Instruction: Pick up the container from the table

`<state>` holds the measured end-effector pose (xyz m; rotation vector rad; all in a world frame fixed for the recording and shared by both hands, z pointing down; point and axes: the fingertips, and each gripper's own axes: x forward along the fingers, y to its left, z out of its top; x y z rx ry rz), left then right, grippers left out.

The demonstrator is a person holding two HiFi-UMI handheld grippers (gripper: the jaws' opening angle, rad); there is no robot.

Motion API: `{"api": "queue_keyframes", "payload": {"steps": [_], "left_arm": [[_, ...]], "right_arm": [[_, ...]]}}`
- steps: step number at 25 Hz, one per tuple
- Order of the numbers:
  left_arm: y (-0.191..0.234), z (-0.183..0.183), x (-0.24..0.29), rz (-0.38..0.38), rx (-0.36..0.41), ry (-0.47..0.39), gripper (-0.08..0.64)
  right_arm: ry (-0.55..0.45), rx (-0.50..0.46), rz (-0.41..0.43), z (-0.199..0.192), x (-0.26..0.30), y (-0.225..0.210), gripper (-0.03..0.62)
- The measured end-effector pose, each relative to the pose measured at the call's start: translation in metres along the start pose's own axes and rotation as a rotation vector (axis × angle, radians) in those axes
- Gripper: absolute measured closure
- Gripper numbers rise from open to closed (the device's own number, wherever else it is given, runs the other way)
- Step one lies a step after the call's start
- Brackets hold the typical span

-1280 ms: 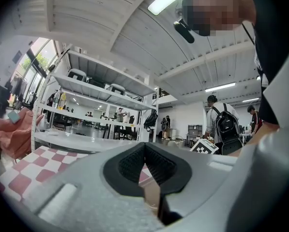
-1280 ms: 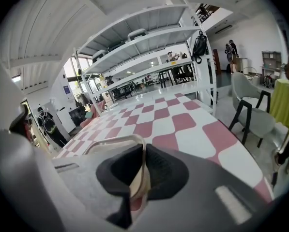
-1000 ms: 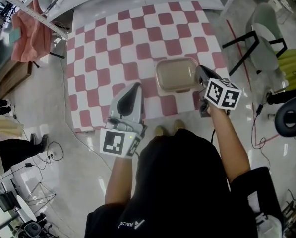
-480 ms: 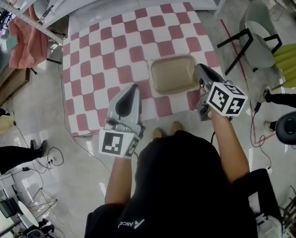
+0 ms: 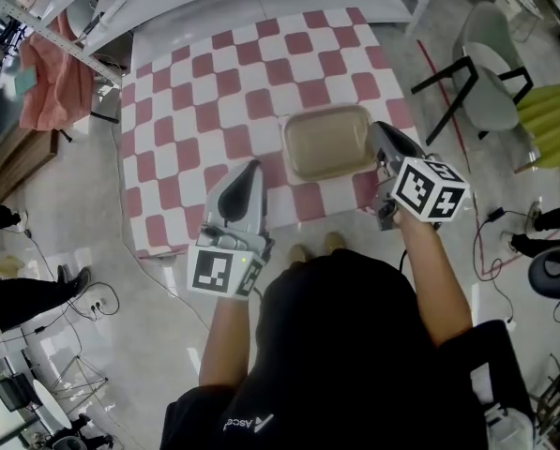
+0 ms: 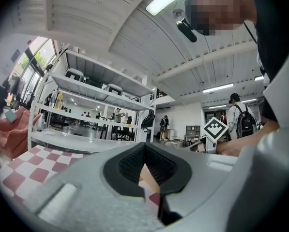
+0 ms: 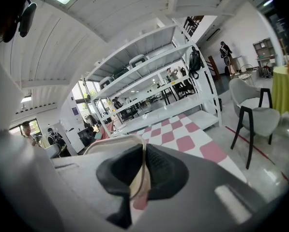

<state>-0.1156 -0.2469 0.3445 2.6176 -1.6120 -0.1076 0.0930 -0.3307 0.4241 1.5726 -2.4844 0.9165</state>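
A shallow beige rectangular container [image 5: 328, 142] hangs just above the red-and-white checkered table [image 5: 204, 101] in the head view. My right gripper [image 5: 373, 139] is shut on the container's right rim. In the right gripper view the thin beige rim [image 7: 142, 170] is pinched between the black pads [image 7: 166, 170]. My left gripper [image 5: 249, 172] is held near the table's front edge, left of the container, with its jaws together and nothing between them. The left gripper view shows its pads [image 6: 156, 166] meeting.
A grey chair [image 5: 491, 73] stands right of the table, with a yellow-green cloth [image 5: 553, 120] beyond it. White shelving [image 5: 64, 17] and a pink cloth [image 5: 50, 82] lie at the left. Cables [image 5: 491, 242] run on the floor at the right.
My right gripper has lifted the container off the table and drawn it slightly nearer. The left gripper has stayed in place.
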Motion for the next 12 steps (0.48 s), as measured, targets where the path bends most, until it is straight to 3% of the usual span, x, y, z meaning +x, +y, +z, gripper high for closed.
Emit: {"api": "queue_keyframes", "payload": {"steps": [12], "left_arm": [[-0.0068, 0.0012, -0.0010, -0.009, 0.003, -0.006, 0.551]], "right_arm": [[0.005, -0.010, -0.006, -0.0014, -0.0050, -0.0042, 0.569]]}}
